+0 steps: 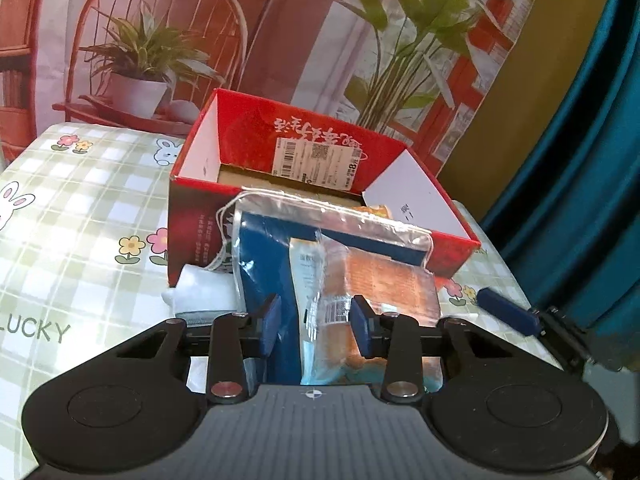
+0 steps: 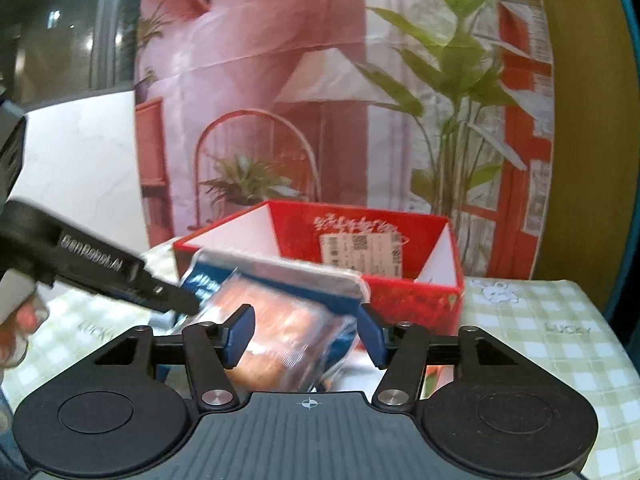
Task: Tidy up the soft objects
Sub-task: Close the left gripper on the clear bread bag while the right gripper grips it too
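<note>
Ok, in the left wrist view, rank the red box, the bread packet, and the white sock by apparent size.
1. red box
2. bread packet, though nearness to the camera inflates it
3. white sock, partly hidden

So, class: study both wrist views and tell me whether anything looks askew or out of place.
Yes. The blue and silver pouch leans tilted against the red box, its top over the rim, rather than lying inside. A clear-wrapped bread packet rests on it, between the open left gripper. The right gripper is open too.
</note>
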### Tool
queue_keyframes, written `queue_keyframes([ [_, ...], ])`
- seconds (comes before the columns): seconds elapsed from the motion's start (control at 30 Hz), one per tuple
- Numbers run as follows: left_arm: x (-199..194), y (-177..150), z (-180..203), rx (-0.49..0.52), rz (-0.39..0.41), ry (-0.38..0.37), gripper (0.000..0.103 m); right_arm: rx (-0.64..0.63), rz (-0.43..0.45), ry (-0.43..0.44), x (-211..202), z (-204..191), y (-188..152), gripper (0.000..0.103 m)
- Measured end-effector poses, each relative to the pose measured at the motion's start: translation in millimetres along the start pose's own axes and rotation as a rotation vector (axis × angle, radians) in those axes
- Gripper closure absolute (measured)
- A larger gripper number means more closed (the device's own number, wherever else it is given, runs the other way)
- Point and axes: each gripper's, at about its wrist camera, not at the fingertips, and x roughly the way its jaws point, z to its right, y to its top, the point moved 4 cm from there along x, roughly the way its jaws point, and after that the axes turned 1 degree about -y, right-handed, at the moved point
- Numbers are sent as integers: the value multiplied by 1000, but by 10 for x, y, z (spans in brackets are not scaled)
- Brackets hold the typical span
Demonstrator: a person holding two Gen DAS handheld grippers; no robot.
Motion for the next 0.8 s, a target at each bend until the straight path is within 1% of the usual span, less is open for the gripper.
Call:
queue_keyframes([
  [0.1, -8, -14, 28, 15, 1, -7, 63, 8, -27, 19, 18, -40, -71, 46],
  [0.23, 17, -30, 50, 27, -4, -17, 63, 18, -34, 40, 26, -81, -114, 39],
  [0.37, 62, -81, 70, 30, -13, -51, 63, 24, -50, 62, 49, -92, -146, 37],
  [0.5, 105, -121, 80, 40, -21, -61, 63, 11, -74, 88, 94, -146, -201, 36],
  [0.6, 109, -128, 77, 38, -19, -67, 63, 9, -96, 86, 141, -180, -245, 34],
  [0.8, 110, -207, 67, 20, -17, -76, 63, 21, -98, 92, 140, -165, -272, 33],
])
